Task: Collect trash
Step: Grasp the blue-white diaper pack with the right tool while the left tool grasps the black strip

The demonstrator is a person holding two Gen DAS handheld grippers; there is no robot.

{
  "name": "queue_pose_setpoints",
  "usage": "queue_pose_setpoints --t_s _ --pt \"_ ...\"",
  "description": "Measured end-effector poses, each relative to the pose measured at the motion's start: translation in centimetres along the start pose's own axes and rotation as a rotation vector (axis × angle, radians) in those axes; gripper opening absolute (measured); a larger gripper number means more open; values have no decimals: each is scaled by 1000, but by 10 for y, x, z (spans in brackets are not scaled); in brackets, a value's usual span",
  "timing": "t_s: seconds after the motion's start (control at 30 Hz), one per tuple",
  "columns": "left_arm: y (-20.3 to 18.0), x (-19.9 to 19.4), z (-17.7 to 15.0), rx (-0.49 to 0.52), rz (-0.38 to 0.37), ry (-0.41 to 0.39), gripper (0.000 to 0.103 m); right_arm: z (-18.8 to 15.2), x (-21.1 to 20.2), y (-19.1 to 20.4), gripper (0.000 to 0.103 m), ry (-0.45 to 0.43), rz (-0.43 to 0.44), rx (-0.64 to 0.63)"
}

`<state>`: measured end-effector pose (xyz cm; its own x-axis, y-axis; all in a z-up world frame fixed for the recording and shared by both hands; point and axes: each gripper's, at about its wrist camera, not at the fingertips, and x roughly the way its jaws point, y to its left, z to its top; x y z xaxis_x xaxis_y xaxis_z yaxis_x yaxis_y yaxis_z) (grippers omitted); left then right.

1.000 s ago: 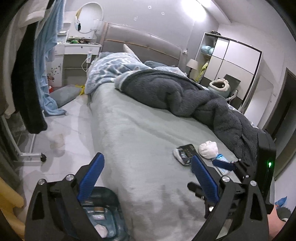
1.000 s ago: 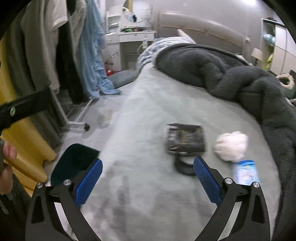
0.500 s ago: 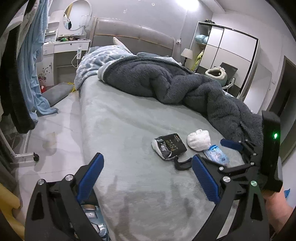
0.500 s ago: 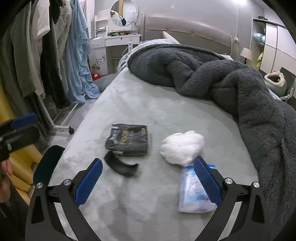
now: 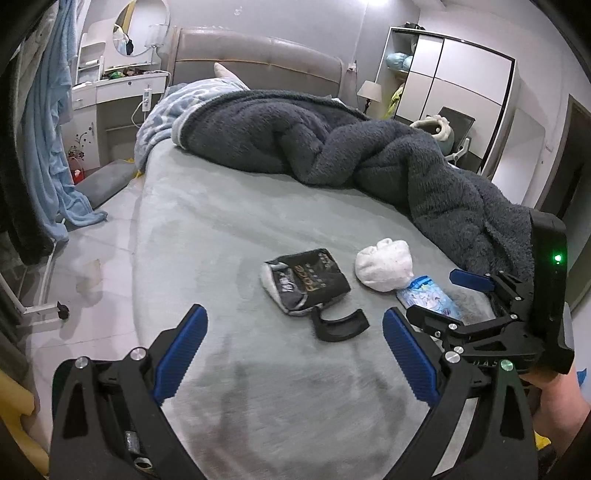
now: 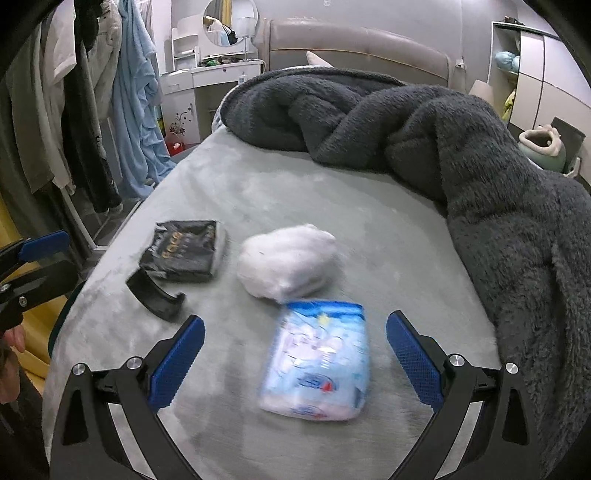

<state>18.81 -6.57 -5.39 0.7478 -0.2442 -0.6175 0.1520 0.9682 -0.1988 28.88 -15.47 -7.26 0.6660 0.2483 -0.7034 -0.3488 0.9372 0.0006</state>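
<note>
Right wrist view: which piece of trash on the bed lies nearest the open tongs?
The blue tissue pack, lying between the right tongs. The white wad, black pouch and black clip lie farther off.

Motion-blurred blue tissue pack (image 6: 317, 360), print unreadable.

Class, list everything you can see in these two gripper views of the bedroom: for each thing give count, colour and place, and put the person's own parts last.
Black wrapper: one, black with gold print, on the bed sheet, left of the wad.
Curved black piece: one, black, just in front of the wrapper.
White wad: one, white, mid-bed.
Blue tissue pack: one, pale blue, nearest the right gripper.
Blanket: one, dark grey, heaped along the bed's far and right side.
Bed sheet: one, grey-green.
Hanging clothes: several, mixed colours, left.
Round mirror: one, far wall.
Left gripper: one, black, blue fingers, open.
Right gripper: one, same, open.
</note>
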Motion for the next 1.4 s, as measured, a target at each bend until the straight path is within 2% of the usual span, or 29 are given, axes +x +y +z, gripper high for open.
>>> queue_pose_setpoints --t_s 0.13,0.3,0.37,0.4,0.43,0.63,0.73,0.8,1.03,1.13,1.27,1.37,1.4 --pt "-15 13 -3 21 21 19 97 -6 5 -13 99 19 8 40" --pt "-25 25 -9 34 55 31 97 -11 8 -20 99 32 58 71" --pt "-28 29 -10 36 55 37 97 -13 11 -18 90 52 63 61" --pt "-29 31 -11 40 56 42 97 -14 14 -17 79 68 64 55" --pt "-30 33 -12 44 56 46 97 -15 16 -16 74 82 62 49" --pt "-36 41 -15 68 66 56 96 -17 12 -18 57 84 60 41" --pt "-41 46 -15 89 72 64 96 -17 8 -20 55 82 61 41" --pt "-45 48 -15 104 77 66 89 -18 4 -23 55 80 63 46" --pt "-48 55 -13 108 86 79 85 -17 -17 -31 55 44 65 67" --pt "-41 62 -13 76 94 104 78 -18 -24 -35 55 35 66 74" --pt "-29 68 -14 29 89 120 66 -22 -26 -35 55 35 65 77" --pt "-29 68 -12 27 70 120 51 -23 -27 -33 55 38 71 73" --pt "-30 67 -11 30 62 118 50 -21 -28 -32 55 37 74 74"
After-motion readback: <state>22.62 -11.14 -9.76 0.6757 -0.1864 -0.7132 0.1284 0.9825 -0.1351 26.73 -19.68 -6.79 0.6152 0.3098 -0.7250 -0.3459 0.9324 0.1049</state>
